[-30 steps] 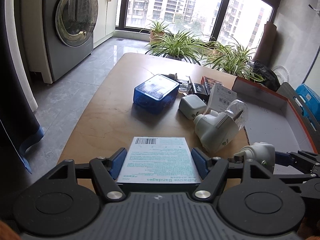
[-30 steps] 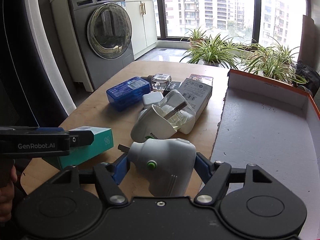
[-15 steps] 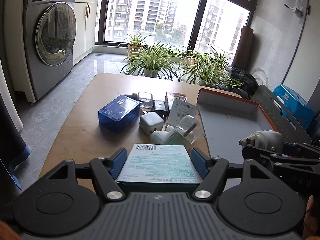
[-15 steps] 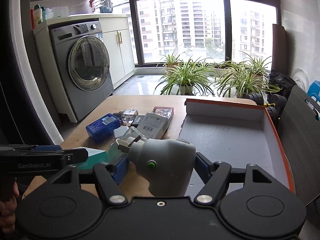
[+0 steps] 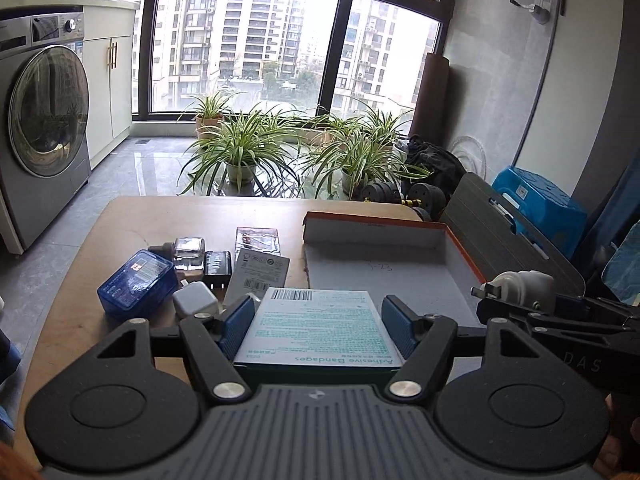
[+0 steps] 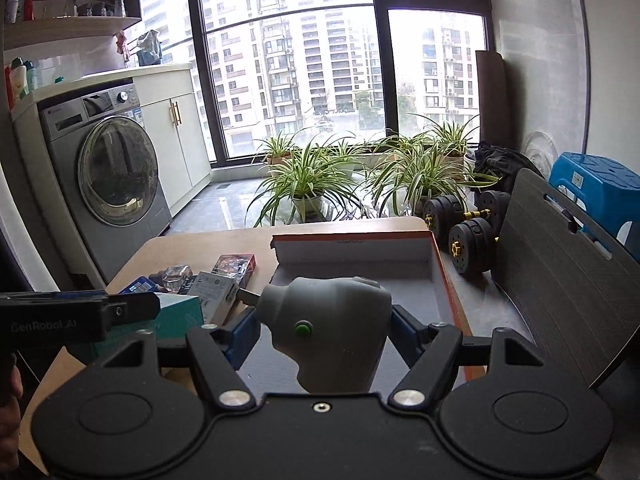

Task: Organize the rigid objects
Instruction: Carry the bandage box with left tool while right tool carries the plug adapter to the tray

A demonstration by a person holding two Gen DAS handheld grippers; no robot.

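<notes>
Gripping a bandage box (image 5: 316,328), the left tool (image 5: 316,320) hangs beside the right tool (image 6: 320,332), clamped on a white plug-in device (image 6: 332,332); blue case (image 5: 136,288) below.

- Left wrist view: rides low behind its own fingers, tilted down, facing the far window (image 5: 248,40) across the table (image 5: 132,220).
- Right wrist view: same heading, set further right, close over the tray (image 6: 438,264).
- Shared: tray (image 5: 460,248), table clutter, plants (image 5: 240,148), washer (image 5: 44,112).
</notes>
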